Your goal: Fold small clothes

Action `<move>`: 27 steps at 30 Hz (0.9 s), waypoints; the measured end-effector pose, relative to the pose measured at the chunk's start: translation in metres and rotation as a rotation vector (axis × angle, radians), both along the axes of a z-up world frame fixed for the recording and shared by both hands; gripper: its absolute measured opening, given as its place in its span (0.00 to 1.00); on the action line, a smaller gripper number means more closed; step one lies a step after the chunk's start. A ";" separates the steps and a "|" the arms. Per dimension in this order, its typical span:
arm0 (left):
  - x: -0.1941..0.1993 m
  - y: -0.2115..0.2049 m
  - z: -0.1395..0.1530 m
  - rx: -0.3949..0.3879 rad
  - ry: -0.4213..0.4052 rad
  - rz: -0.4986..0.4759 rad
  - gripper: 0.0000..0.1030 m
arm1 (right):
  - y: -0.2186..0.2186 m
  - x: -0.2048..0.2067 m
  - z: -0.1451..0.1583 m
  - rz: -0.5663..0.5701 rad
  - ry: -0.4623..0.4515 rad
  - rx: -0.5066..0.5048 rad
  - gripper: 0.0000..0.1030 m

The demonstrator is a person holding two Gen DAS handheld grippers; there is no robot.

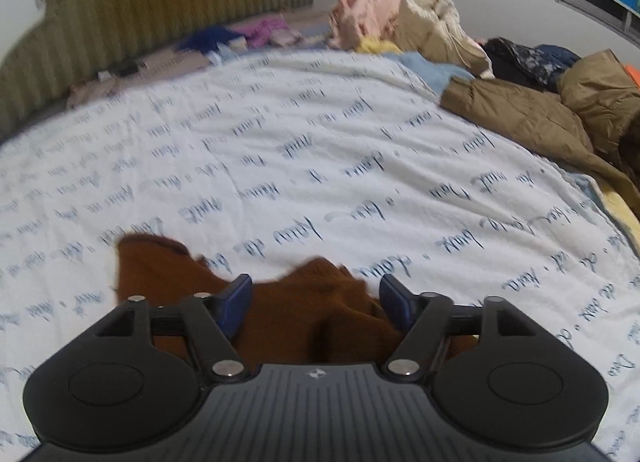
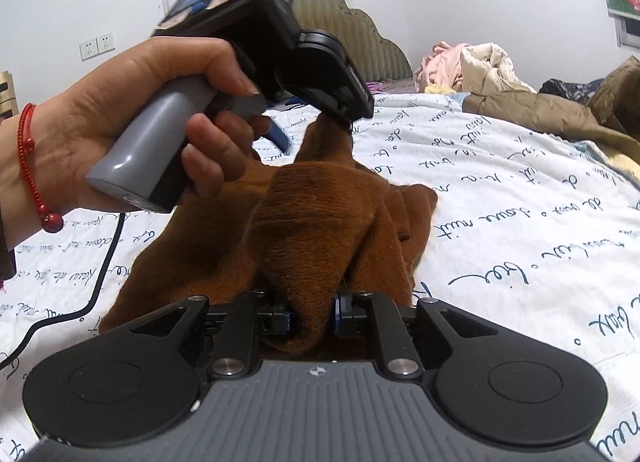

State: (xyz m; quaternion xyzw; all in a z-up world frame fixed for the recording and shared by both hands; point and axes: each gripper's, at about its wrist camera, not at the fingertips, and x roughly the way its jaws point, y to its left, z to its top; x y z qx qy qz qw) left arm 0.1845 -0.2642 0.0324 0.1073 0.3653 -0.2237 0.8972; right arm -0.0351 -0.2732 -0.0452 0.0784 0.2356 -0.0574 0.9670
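A rust-brown knitted garment lies crumpled on the white bedspread with blue script. In the left wrist view my left gripper is open, its blue pads wide apart just over the cloth, neither pressing on it. In the right wrist view my right gripper is shut on a bunched fold of the same garment, which rises between the pads. Beyond it a hand holds the left gripper. A peak of cloth reaches up to that gripper's tip, and one of its blue fingers shows clear of the cloth.
A padded olive headboard stands behind the bed. Heaped clothes and a tan padded jacket fill the far right of the bed. A black cable trails over the bedspread at the left. A window is at the far right.
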 end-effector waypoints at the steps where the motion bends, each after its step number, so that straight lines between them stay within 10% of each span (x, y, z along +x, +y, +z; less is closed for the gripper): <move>1: 0.000 0.001 0.002 0.010 -0.009 0.000 0.68 | -0.001 0.000 0.000 -0.001 0.000 0.004 0.17; 13: -0.001 0.040 0.006 0.009 -0.015 0.085 0.68 | -0.014 0.000 -0.001 -0.005 0.002 0.070 0.28; 21: -0.039 0.104 0.011 -0.042 -0.092 0.131 0.80 | -0.048 -0.004 -0.006 0.003 -0.005 0.298 0.33; 27: -0.071 0.147 -0.018 -0.079 0.005 0.137 0.80 | -0.072 -0.011 -0.013 0.003 -0.014 0.517 0.40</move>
